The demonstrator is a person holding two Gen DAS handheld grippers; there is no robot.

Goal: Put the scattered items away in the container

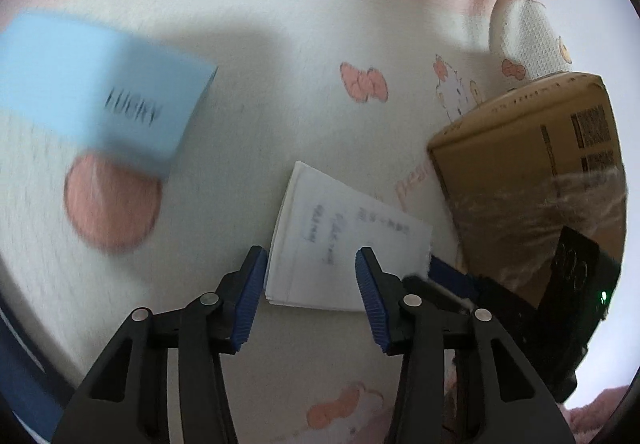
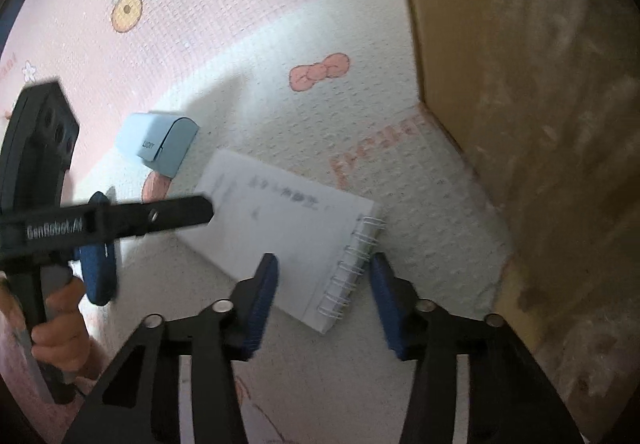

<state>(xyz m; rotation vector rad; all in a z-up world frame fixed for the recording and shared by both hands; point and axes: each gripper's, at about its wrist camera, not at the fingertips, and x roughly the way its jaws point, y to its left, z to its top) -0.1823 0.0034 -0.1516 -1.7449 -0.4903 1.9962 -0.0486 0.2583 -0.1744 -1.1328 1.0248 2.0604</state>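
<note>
Right claw, nearest: spread, nothing pinched, straddling the wire-bound edge of the spiral notepad, which lies flat on the patterned mat directly ahead, binding running along the pointing line. Left claw: likewise spread, empty, poised over the notepad's opposite, loose-leaf edge. Farther left: blue case, well apart. Farther right: cardboard box, just beside the notepad.
</note>
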